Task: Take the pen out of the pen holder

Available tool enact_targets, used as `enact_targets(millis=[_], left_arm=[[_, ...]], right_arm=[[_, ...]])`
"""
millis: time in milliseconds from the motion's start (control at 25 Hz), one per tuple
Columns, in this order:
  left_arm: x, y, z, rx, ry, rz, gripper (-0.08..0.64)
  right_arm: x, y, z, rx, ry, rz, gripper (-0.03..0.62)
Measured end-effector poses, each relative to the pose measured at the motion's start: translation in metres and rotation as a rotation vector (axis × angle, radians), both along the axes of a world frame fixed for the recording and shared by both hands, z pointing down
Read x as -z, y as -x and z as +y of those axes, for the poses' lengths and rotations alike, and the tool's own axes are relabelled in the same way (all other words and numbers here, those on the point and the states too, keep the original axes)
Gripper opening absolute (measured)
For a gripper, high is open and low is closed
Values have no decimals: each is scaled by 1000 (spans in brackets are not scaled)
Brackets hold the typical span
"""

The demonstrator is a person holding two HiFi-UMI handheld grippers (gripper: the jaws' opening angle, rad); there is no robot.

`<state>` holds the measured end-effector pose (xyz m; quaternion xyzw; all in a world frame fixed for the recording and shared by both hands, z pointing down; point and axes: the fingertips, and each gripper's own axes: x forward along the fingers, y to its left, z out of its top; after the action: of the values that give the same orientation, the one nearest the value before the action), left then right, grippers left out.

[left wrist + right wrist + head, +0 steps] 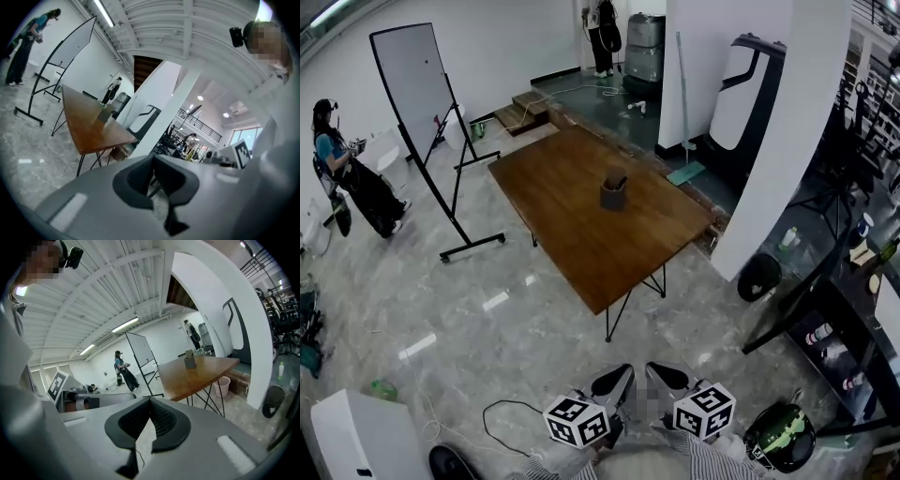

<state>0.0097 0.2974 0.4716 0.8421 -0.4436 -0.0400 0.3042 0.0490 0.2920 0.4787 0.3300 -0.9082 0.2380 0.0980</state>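
A grey pen holder [613, 194] stands near the middle of the brown wooden table [581, 225], with a dark pen poking out of its top. Both grippers are low in the head view, far from the table and over the marble floor. My left gripper [615, 382] and right gripper [667, 379] sit side by side, each shut with nothing between its fingers. In the left gripper view the left gripper [153, 160] points toward the table [89, 129] and the holder [105, 115]. In the right gripper view the right gripper [150, 406] faces the holder [190, 361] on the table [204, 373].
A whiteboard on a wheeled stand [420, 89] stands left of the table. A seated person [347, 178] is at the far left. A white pillar [787, 141] and dark shelving [853, 309] flank the right. A black cable [502, 412] lies on the floor near my feet.
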Motion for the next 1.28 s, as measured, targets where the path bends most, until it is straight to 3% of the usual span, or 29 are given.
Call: enact_targets(millis=[240, 800, 1280], left_arm=[[4, 27, -71, -5, -13, -1, 8], [-2, 65, -179, 55, 9, -8, 8], [3, 79, -317, 98, -3, -27, 8]], right_arm=[[5, 25, -73, -26, -15, -3, -2], [-8, 54, -166, -2, 27, 4, -2], [5, 58, -312, 4, 5, -10, -2]])
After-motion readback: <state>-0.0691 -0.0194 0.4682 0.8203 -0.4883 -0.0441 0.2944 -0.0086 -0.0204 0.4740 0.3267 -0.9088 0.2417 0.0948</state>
